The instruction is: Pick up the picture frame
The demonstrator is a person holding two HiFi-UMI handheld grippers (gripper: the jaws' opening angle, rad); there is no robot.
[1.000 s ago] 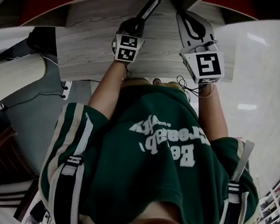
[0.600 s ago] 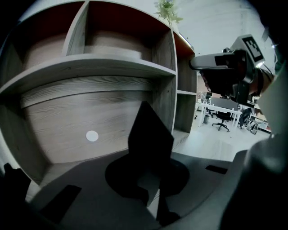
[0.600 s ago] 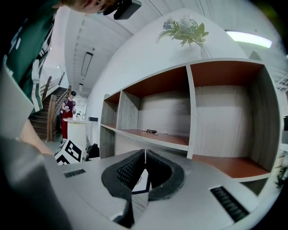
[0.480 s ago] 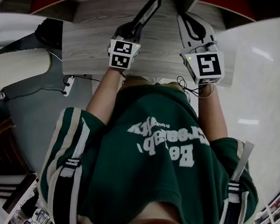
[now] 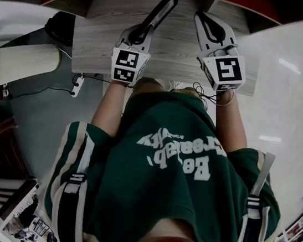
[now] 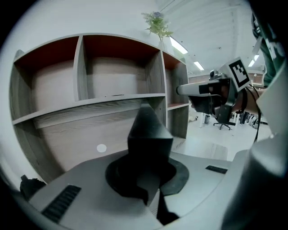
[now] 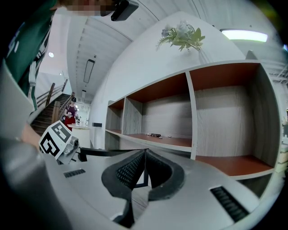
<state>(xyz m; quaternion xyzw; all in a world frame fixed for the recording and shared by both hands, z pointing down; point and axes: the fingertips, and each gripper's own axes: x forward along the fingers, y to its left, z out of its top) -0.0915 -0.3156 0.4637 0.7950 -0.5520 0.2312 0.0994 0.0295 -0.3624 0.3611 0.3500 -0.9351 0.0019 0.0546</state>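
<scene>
In the head view a thin black picture frame (image 5: 160, 11) stands edge-on above the wooden surface, with my left gripper (image 5: 141, 32) shut on its lower end. The left gripper view shows the frame's dark corner (image 6: 149, 132) clamped between the black pads of that left gripper (image 6: 150, 161). My right gripper (image 5: 204, 19) hovers just right of the frame with its jaws closed tip to tip on nothing. In the right gripper view the pads of the right gripper (image 7: 145, 155) meet, and the frame (image 7: 108, 152) runs as a dark bar to the left.
A wood shelf unit (image 7: 193, 112) with red-brown compartments stands ahead, with a plant (image 7: 182, 36) on top and small items (image 7: 155, 134) on one shelf. The grey wood tabletop (image 5: 171, 59) lies under both grippers. There is white floor and an office chair (image 6: 222, 121) to the right.
My left gripper has risen with the picture frame held in it, so its marker cube sits nearer the camera. The right gripper has barely shifted.
</scene>
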